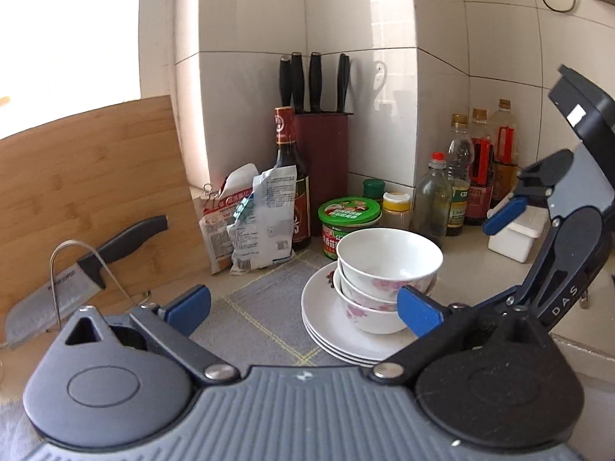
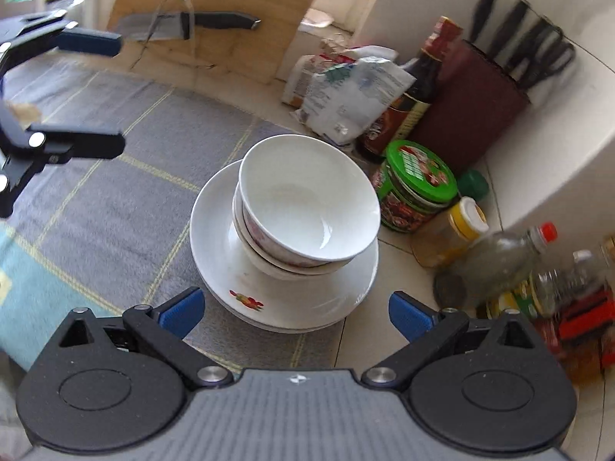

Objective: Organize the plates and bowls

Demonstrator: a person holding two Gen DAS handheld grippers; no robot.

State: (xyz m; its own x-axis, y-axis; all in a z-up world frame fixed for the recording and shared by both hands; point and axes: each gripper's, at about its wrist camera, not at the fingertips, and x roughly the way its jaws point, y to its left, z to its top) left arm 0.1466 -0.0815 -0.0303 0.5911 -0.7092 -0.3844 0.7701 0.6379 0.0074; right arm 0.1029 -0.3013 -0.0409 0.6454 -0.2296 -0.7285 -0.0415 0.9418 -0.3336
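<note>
A stack of white bowls with pink flower prints (image 1: pixel 388 265) (image 2: pixel 307 203) sits on a stack of white plates (image 1: pixel 326 319) (image 2: pixel 226 253) at the edge of a grey cloth. My left gripper (image 1: pixel 303 307) is open and empty, just in front of the stack and to its left. My right gripper (image 2: pixel 296 315) is open and empty, above the near rim of the plates. The right gripper shows at the right of the left wrist view (image 1: pixel 457 261), also open. The left gripper shows at the left of the right wrist view (image 2: pixel 119 92).
A green-lidded jar (image 1: pixel 348 219) (image 2: pixel 415 188), a dark sauce bottle (image 1: pixel 290 176), food packets (image 1: pixel 253 219), a knife block (image 1: pixel 323 146) and several oil bottles (image 1: pixel 461 188) crowd the corner behind the stack. A cleaver (image 1: pixel 84 269) rests on a rack against a bamboo board (image 1: pixel 88 176). A white box (image 1: pixel 517 236) stands right.
</note>
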